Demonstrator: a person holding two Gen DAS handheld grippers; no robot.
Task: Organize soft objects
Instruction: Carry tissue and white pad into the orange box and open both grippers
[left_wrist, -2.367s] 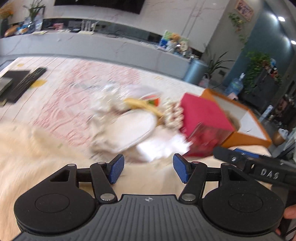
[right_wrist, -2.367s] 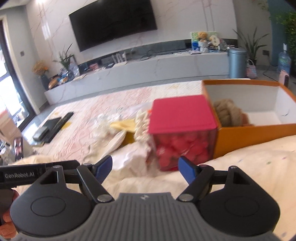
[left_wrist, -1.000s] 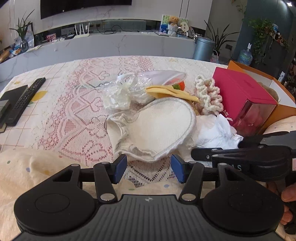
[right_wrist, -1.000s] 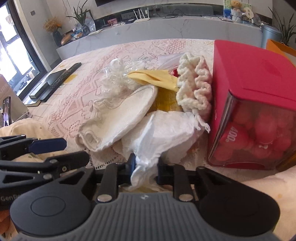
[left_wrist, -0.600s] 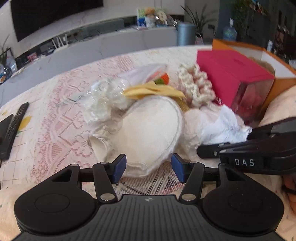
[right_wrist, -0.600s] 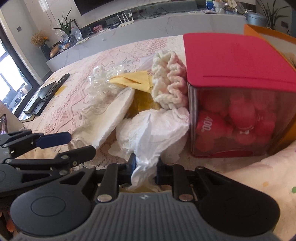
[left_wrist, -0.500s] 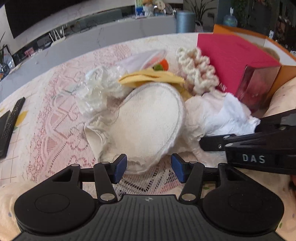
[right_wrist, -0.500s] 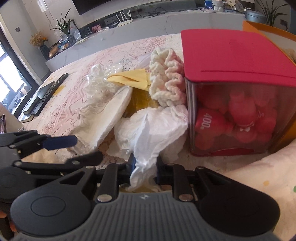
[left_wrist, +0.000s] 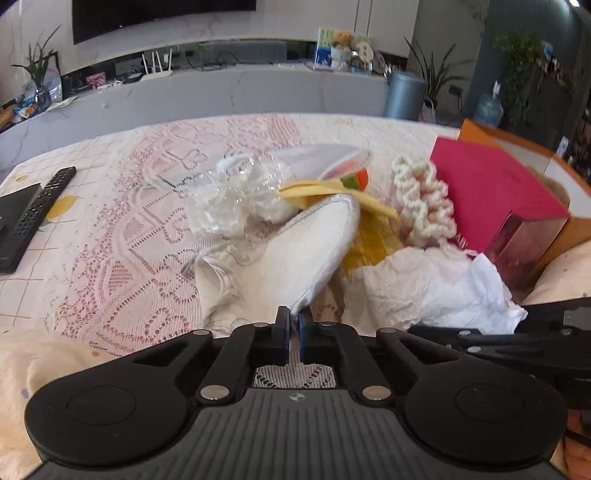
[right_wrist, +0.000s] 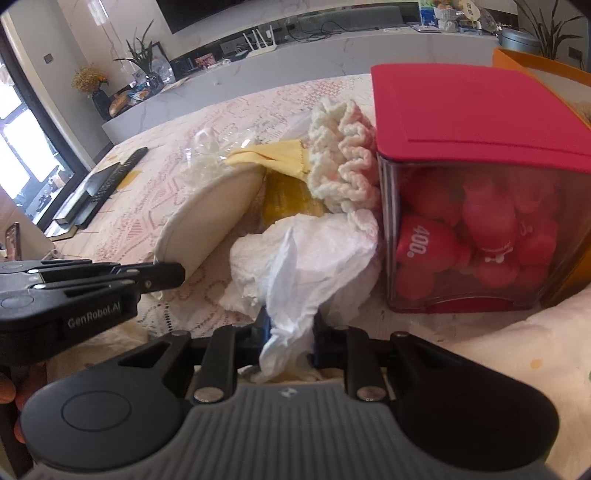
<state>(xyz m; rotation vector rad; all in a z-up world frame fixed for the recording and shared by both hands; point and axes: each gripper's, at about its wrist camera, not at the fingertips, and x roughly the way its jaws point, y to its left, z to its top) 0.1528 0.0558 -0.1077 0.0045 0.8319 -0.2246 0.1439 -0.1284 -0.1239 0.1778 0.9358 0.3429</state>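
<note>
a: soft stuff is heaped mid-table on the lace cloth. cream fabric pouch lies w/ its near edge pinched in the left gripper; jaws have just been closing and are now shut on that hem.

b: why the hem?

a: prob bc it's the only thin bit sticking out toward us, easy to nip w/o grabbing the rest. right gripper is clamped on the crumpled white tissue, holding a low tail of it, same logic.

b: room to move?

a: tight on the right: red-lidded clear box of red balls sits just beside the tissue, orange box behind it. crochet piece and yellow cloth touch both items, so i reckon they may drag along. left side of the table is open, only a remote near its far edge. both tools sit close together, so lifting straight up looks safest.
</note>
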